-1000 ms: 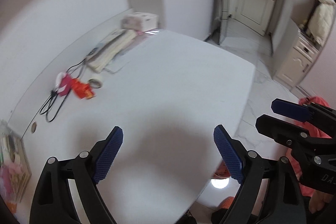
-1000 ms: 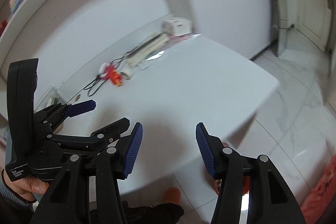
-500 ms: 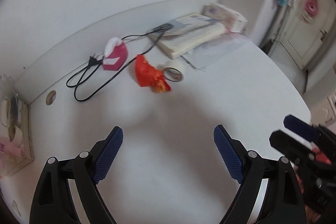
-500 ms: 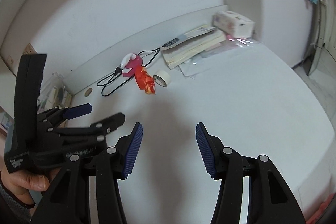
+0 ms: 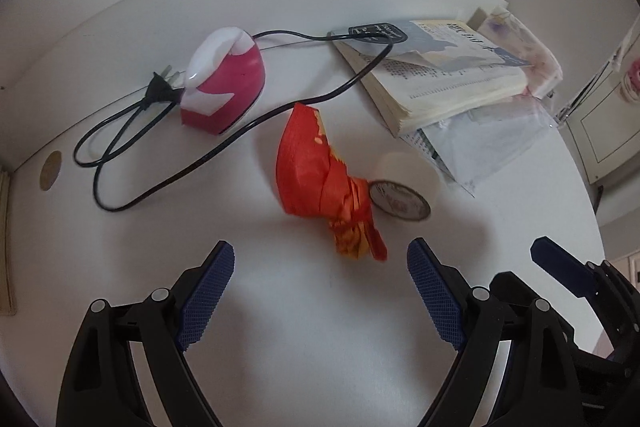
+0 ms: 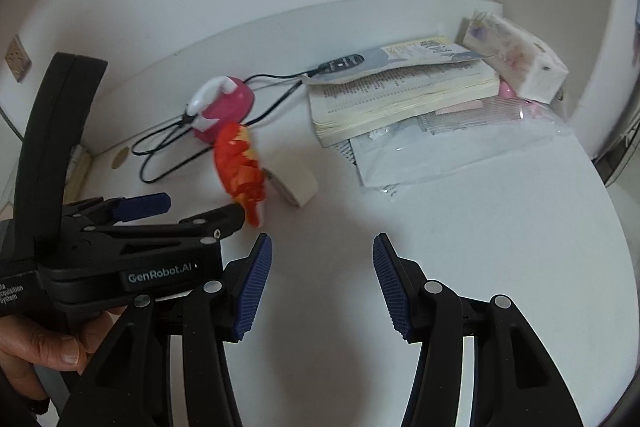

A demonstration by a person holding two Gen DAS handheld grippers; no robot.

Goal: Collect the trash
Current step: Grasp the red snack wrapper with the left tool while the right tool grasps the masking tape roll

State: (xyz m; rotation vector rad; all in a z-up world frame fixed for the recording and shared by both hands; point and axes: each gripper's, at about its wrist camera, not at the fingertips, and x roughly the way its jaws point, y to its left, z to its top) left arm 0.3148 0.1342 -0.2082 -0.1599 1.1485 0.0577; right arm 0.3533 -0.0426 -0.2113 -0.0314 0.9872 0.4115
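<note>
A crumpled red and orange wrapper (image 5: 320,183) lies on the white table (image 5: 320,327), just ahead of my open, empty left gripper (image 5: 320,287). It also shows in the right wrist view (image 6: 240,167), left of centre. A roll of white tape (image 5: 404,187) touches its right side. My right gripper (image 6: 322,283) is open and empty, to the right of the left gripper (image 6: 176,211), over bare table.
A pink and white device (image 5: 224,87) with a black cord (image 5: 160,183) lies at the back left. An open book (image 5: 436,75), a clear plastic bag (image 6: 460,151) and a tissue pack (image 6: 516,59) sit at the back right. The wall runs behind.
Both grippers have swung left from the room toward the table's back and moved closer to the red wrapper, which now sits just ahead of the left gripper. Both stay open.
</note>
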